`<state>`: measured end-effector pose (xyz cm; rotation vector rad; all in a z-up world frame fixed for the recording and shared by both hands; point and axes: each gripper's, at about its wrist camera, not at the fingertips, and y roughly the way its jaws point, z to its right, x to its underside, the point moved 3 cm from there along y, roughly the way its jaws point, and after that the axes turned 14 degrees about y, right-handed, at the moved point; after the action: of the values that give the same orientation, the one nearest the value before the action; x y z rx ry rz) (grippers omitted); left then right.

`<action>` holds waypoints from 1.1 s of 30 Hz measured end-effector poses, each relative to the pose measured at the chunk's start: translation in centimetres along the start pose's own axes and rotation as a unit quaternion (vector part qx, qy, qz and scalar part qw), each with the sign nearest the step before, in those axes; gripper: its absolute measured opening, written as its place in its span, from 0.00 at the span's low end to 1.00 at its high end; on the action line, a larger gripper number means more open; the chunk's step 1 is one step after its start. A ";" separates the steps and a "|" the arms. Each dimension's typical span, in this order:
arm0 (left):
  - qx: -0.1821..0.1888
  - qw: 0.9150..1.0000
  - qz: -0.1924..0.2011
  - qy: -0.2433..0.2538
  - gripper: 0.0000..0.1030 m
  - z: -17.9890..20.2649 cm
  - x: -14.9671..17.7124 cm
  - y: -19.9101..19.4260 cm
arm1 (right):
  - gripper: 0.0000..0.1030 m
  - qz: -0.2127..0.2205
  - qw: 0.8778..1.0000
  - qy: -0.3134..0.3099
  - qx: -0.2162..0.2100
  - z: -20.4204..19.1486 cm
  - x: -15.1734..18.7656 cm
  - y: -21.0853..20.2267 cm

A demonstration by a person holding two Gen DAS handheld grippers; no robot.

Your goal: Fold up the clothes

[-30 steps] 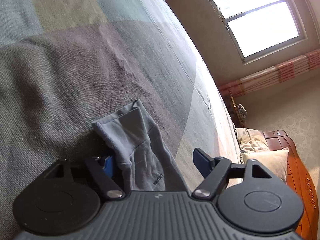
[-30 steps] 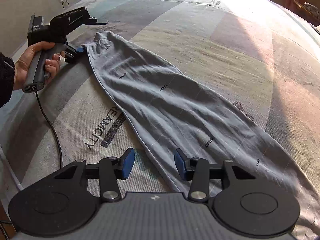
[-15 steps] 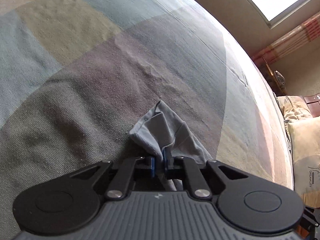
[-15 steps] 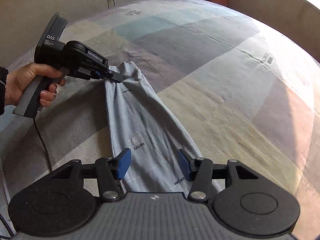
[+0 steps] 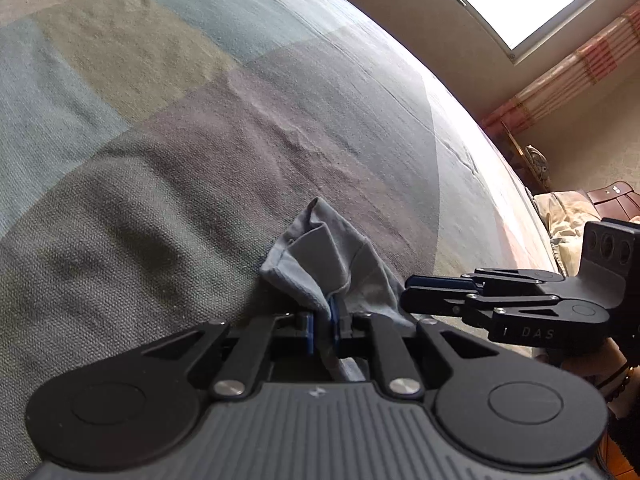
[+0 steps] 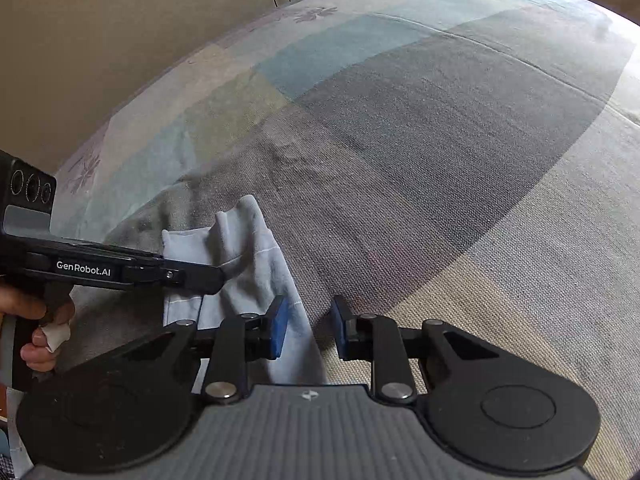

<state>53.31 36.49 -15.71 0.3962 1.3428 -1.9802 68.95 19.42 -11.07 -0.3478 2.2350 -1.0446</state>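
My left gripper [image 5: 323, 326] had clamped the grey garment's [image 6: 256, 264] end on the patchwork bedspread [image 6: 420, 152]. My right gripper [image 6: 306, 326] swung in beside it, jaws closing, not yet pinching: both-handed fold looked next.

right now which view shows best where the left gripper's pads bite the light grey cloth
The left wrist view: the left gripper has its blue pads pinching the light grey cloth head-on. The right wrist view shows that gripper side-on, its tip on the cloth, pads hidden.
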 end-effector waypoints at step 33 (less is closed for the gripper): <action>-0.089 0.953 -0.010 0.290 0.13 4.9 3.2 -4.9 | 0.09 -0.036 0.980 -0.193 0.043 -5.6 3.6 1.6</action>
<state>48.22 31.95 -12.24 0.9311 1.8697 -1.8038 62.64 22.06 -11.14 -0.5474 1.8372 -1.0108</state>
